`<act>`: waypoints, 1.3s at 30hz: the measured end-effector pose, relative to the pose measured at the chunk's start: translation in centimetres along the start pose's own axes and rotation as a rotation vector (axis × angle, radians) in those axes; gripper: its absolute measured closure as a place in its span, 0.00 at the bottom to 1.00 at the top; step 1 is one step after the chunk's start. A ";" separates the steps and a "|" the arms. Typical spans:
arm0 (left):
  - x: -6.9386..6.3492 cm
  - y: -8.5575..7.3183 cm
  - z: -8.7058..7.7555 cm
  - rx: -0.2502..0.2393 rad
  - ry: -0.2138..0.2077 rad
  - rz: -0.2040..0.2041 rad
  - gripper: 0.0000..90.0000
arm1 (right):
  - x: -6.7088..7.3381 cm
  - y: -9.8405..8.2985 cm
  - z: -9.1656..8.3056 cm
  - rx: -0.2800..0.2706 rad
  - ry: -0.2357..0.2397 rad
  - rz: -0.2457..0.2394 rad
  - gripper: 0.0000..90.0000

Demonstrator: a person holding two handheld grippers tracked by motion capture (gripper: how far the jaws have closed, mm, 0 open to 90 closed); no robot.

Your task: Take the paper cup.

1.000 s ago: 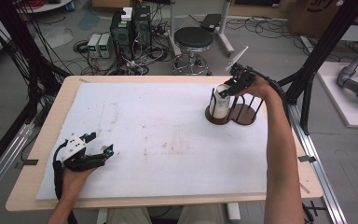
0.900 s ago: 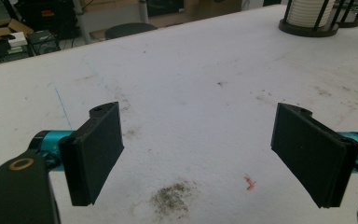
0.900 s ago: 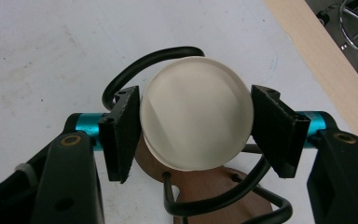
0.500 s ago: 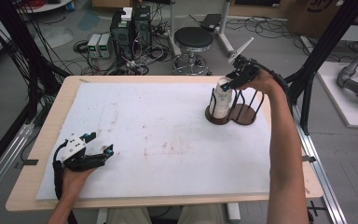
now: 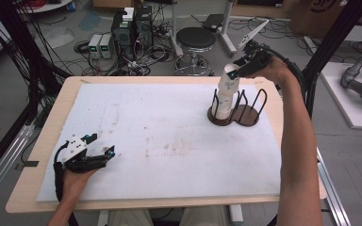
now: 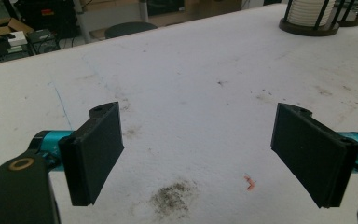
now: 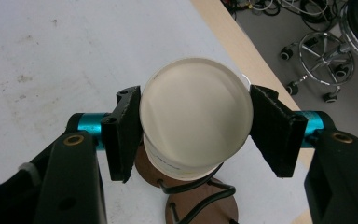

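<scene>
A pale wooden tabletop (image 5: 42,136) carries a white, stained sheet (image 5: 160,141) over nearly its whole surface. On the sheet's far right part stands a dark round-based wire rack (image 5: 245,115) holding a stack of paper cups (image 5: 224,101).

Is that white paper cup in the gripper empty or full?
Empty: the right gripper view looks into the white paper cup, clamped in the right gripper, and shows a bare pale inside.

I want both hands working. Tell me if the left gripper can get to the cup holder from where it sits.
Probably not without a long reach: the left gripper rests open at the near left corner, while the cup holder stands far right. The white mat between them is bare, so nothing blocks the way.
</scene>
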State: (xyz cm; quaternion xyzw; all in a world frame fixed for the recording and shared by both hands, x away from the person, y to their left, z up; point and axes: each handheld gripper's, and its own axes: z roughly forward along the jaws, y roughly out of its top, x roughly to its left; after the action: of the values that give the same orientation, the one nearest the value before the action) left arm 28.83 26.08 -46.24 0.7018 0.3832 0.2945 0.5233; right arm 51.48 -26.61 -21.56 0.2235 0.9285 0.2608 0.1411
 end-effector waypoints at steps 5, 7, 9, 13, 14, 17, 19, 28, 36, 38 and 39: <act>0.0 0.0 0.0 0.000 0.000 0.000 0.18 | 0.0 0.0 -0.7 -0.011 -0.005 0.000 0.43; 0.0 0.0 0.0 -0.001 0.000 0.001 0.18 | 0.0 0.0 -0.6 -0.005 -0.006 0.000 0.43; 0.0 0.0 0.0 0.000 -0.001 0.001 0.18 | 0.1 0.0 -0.6 -0.003 -0.008 -0.001 0.43; 0.0 0.0 0.0 0.000 -0.001 0.001 0.18 | 0.5 -0.1 -1.4 -0.080 0.019 0.003 0.43; 0.0 0.0 0.0 0.001 -0.001 0.002 0.18 | 0.6 -0.1 -1.6 -0.090 0.023 0.004 0.43; 0.0 0.0 0.0 -0.001 -0.002 -0.001 0.18 | 1.3 -0.5 -2.2 -0.122 0.029 -0.002 0.43; 0.0 0.0 0.0 -0.001 -0.002 0.000 0.18 | 2.0 -0.8 -2.6 -0.153 0.036 -0.007 0.43; 0.0 0.0 0.0 -0.002 -0.004 -0.005 0.18 | 5.5 -2.3 -4.1 -0.308 0.081 -0.018 0.43; 0.0 0.0 0.0 -0.003 -0.004 -0.004 0.18 | 8.5 -3.9 -3.5 -0.352 0.109 -0.027 0.43; 0.0 0.0 0.0 -0.003 -0.004 -0.004 0.18 | 9.4 -4.2 -3.1 -0.370 0.122 -0.028 0.43; 0.0 0.0 0.0 -0.004 -0.004 -0.006 0.18 | 9.8 -4.3 -3.0 -0.375 0.126 -0.035 0.43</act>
State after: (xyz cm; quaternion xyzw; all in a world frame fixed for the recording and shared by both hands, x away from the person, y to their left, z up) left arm 28.82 26.13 -46.25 0.7003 0.3837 0.2921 0.5263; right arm 40.44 -26.36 -22.92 0.1602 0.8744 0.4402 0.1265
